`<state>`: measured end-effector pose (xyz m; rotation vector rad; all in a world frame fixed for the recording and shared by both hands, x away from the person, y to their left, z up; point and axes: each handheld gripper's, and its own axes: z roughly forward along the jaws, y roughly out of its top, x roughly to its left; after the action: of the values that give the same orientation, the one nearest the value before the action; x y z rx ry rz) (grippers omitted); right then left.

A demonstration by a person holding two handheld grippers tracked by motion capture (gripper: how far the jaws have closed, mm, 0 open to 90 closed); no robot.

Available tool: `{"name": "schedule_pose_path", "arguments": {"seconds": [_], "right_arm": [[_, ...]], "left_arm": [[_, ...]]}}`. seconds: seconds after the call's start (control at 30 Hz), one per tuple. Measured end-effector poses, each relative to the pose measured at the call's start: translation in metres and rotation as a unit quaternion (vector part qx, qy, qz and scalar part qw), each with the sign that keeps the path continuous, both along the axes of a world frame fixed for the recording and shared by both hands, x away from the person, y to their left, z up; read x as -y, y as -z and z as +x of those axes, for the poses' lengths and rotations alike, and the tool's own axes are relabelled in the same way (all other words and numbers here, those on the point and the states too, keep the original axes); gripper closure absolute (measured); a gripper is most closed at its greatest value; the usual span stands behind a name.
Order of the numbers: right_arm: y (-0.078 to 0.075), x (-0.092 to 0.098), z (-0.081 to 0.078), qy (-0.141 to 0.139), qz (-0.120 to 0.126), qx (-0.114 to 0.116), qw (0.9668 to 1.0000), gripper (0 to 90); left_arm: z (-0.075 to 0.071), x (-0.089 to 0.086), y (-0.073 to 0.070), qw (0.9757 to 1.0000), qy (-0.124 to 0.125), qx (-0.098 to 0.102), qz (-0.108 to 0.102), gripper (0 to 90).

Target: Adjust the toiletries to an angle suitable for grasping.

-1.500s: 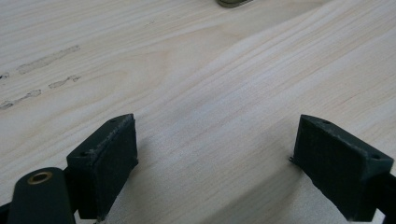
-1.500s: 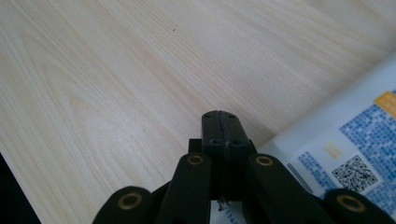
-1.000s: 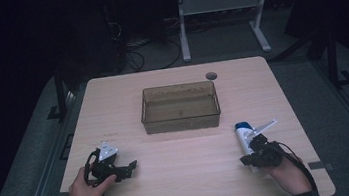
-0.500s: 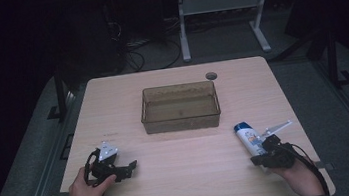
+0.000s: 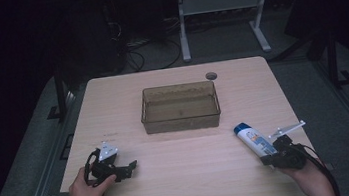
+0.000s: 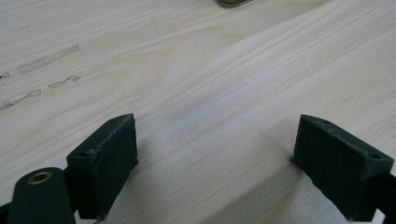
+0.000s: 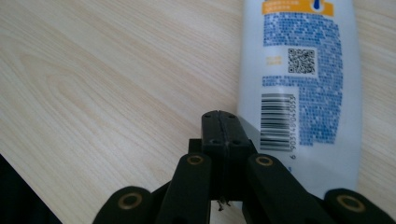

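the bottle (image 7: 299, 70) looks light, smooth plastic, maybe slippery; better to grasp across its middle. the right gripper (image 7: 219, 122) is clenched empty beside it, the left gripper (image 6: 215, 158) released

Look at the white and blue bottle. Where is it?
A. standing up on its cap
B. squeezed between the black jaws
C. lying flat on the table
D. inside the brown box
C: the bottle lies on its side on the table, beside the shut right gripper, away from the box.
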<state>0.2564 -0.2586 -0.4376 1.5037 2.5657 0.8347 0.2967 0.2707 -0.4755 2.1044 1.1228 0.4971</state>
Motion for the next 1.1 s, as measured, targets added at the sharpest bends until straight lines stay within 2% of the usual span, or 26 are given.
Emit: {"name": "schedule_pose_path", "arguments": {"seconds": [0.73,1.1], "right_arm": [[0.0,0.028,-0.01,0.031,-0.009,-0.003,0.9995,89.7],[-0.004,0.023,-0.01,0.018,-0.009,0.003,0.9998,89.6]], "left_arm": [[0.0,0.0,0.0,1.0,0.0,0.0,0.0,12.2],[0.0,0.0,0.0,1.0,-0.001,0.0,0.0,12.1]]}}
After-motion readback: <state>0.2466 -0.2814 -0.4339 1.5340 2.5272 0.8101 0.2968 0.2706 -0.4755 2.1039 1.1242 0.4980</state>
